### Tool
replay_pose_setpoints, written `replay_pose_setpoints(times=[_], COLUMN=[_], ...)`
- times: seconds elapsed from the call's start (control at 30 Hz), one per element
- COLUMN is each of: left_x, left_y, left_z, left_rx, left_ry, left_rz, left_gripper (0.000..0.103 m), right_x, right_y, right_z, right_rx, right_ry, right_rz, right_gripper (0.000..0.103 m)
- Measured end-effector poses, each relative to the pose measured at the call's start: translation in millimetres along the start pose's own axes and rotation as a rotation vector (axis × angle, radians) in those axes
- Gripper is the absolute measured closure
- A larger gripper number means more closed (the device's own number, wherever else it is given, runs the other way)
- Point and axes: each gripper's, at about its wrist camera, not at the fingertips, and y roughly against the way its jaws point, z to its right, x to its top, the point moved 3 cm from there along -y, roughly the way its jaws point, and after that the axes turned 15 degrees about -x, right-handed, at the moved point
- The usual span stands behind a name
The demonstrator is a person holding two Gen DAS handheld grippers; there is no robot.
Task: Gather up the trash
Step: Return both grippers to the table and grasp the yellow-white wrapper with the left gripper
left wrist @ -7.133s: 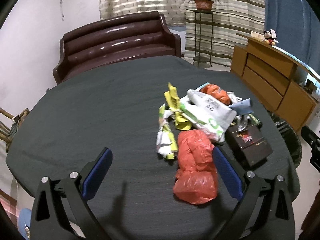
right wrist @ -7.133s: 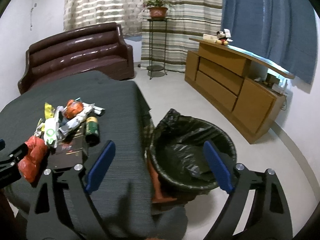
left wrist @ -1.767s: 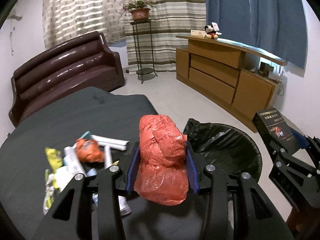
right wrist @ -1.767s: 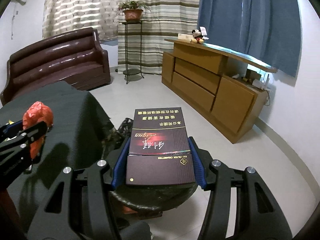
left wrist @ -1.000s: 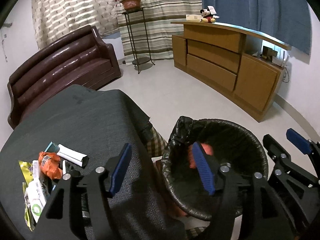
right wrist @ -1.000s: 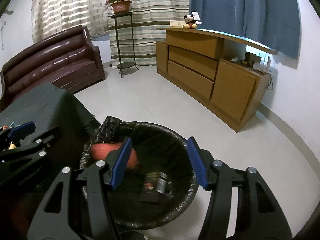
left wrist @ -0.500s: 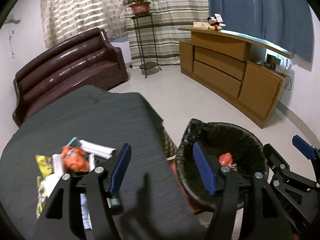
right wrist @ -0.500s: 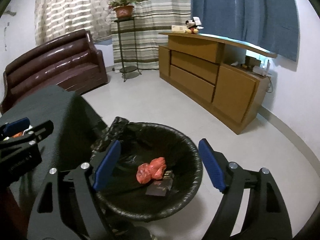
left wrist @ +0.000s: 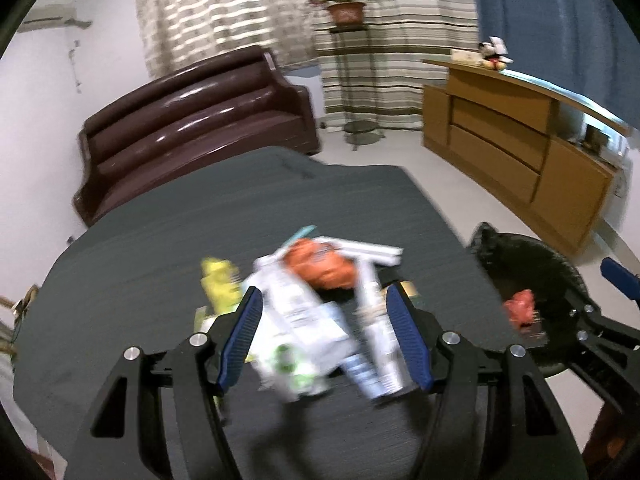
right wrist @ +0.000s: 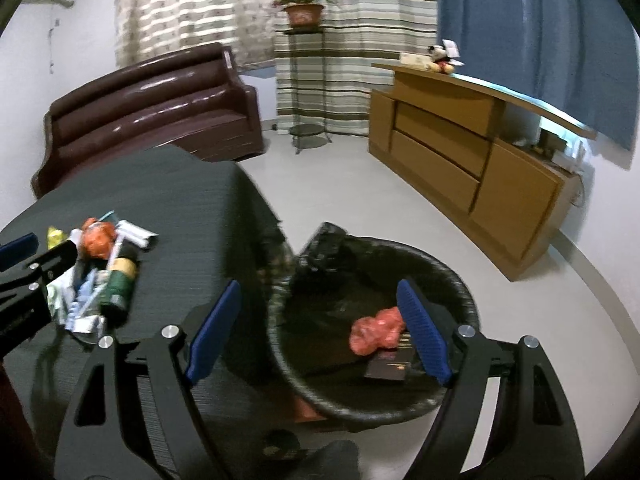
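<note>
Left wrist view: our left gripper [left wrist: 326, 336] hangs spread and empty above the wrappers [left wrist: 308, 320] piled mid-frame on the table [left wrist: 160, 240], near its right edge, with bare cloth to the left. Our right gripper [right wrist: 320, 328], fingers apart and empty, straddles the bin's [right wrist: 460, 280] near rim, open floor [right wrist: 360, 184] beyond.
</note>
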Motion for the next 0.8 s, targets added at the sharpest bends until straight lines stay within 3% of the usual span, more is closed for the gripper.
replay_pose_setpoints(times=[0.4, 0.8], left_x=[-27.9, -32.4], left_y=[3.7, -18.5], left_z=[-80.8, -96.3], left_rx=[0.112, 0.064], left_ry=[0.134, 0.16], left_rz=[-0.043, -0.114], left_gripper=[0.04, 0.04], right_x=[4.8, 3.4], right_y=[22.1, 18.3], right_z=[-58.9, -89.8], right_rx=[0.084, 0.098], right_ry=[0.073, 0.107], right_rz=[0.021, -0.006], right_gripper=[0.025, 0.025])
